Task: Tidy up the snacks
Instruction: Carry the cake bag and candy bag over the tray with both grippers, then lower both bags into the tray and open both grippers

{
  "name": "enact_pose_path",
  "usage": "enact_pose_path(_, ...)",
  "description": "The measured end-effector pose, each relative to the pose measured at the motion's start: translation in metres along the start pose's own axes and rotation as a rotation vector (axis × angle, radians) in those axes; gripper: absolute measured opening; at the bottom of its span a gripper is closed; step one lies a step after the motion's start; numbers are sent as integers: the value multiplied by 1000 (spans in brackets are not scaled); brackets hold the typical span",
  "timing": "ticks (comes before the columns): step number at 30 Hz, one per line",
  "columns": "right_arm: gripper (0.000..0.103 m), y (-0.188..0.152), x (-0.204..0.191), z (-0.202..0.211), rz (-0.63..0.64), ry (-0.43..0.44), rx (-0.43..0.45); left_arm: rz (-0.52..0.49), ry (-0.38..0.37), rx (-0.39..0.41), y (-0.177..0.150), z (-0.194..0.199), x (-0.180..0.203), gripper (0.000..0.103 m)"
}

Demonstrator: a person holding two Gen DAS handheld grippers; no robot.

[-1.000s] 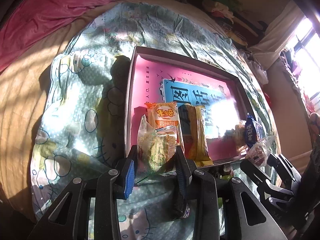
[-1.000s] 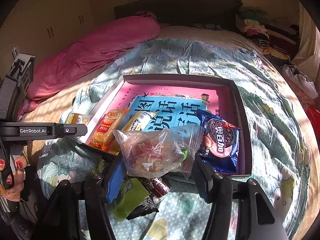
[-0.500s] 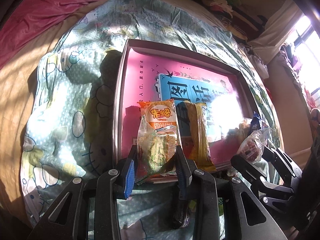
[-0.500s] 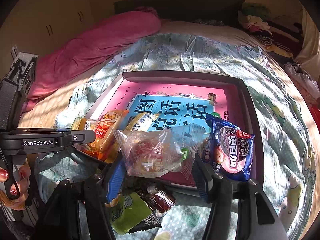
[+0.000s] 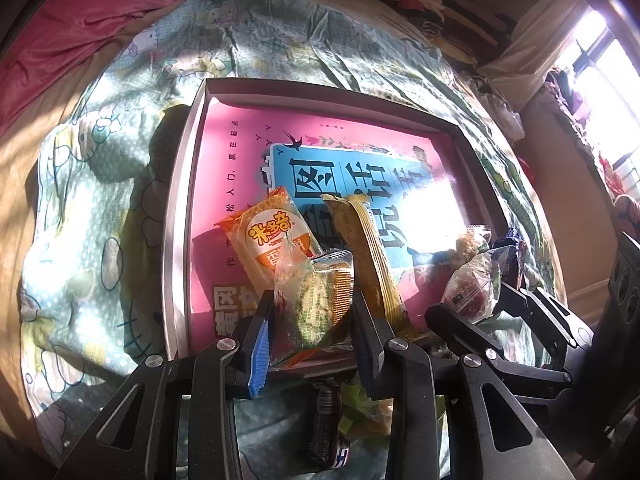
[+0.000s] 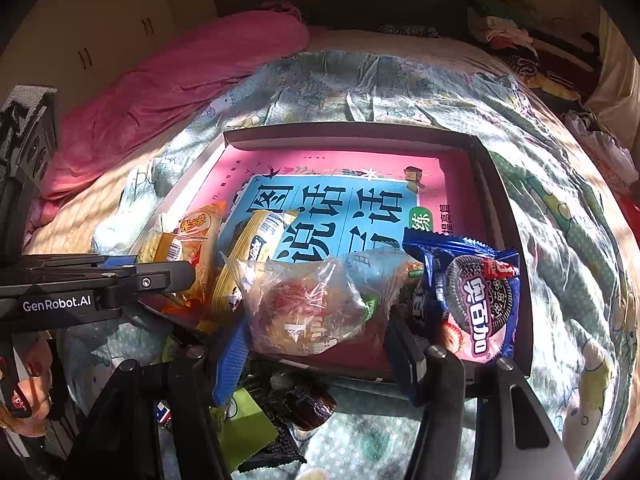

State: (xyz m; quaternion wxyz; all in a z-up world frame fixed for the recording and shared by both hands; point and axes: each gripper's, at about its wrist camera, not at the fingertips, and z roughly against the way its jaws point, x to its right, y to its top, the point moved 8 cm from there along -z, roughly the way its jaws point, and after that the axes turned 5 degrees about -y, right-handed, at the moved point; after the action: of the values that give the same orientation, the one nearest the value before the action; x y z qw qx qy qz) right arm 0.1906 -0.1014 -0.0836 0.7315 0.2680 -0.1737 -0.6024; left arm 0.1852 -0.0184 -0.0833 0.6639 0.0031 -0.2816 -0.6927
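both grippers hold snacks over the near edge of the tray: the left gripper (image 5: pixel 310 320) is clamped on a clear packet with green and yellow contents (image 5: pixel 314 300), and the right gripper (image 6: pixel 316 348) is clamped on a clear bag with reddish filling (image 6: pixel 308 308). below the right gripper, loose on the bedspread (image 6: pixel 560 240) outside the tray, lie a green packet (image 6: pixel 244 424) and a dark brown wrapped piece (image 6: pixel 308 404). the shallow grey tray (image 6: pixel 524 280) sits on the bedspread and has a pink and blue book cover (image 6: pixel 340 200) lying flat on its floor. inside it, near the front, an orange packet (image 5: pixel 272 236) lies just behind the left gripper's load, with a long yellow packet (image 5: pixel 368 252) right beside it, both tilted on the book cover. at the tray's right front corner a blue cookie pack (image 6: pixel 476 300) leans beside the reddish bag, touching it. farther back the tray floor shows only the book cover. beyond the tray, a pink quilt (image 6: pixel 180 80) is bunched at the left of the bed, and a heap of clothes (image 6: pixel 516 40) lies at the far right
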Motion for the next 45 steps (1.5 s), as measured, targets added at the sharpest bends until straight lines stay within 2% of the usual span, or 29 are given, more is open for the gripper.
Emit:
enact_pose_path(15,65,-3,-1,5,-6,9,1,-53,-11,-27,0,-10,20,37)
enact_pose_path(24,65,-9,-5,7,8,2,-2,-8,-18,-5,-2,-3,10,37)
enact_pose_path(33,65,-8,-4,13,-3,-4,14,52,10,-1,-6,2,-12,37)
enact_pose_path(45,66,-6,-5,26,-3,-14,43,66,17,5,-9,7,-16,38)
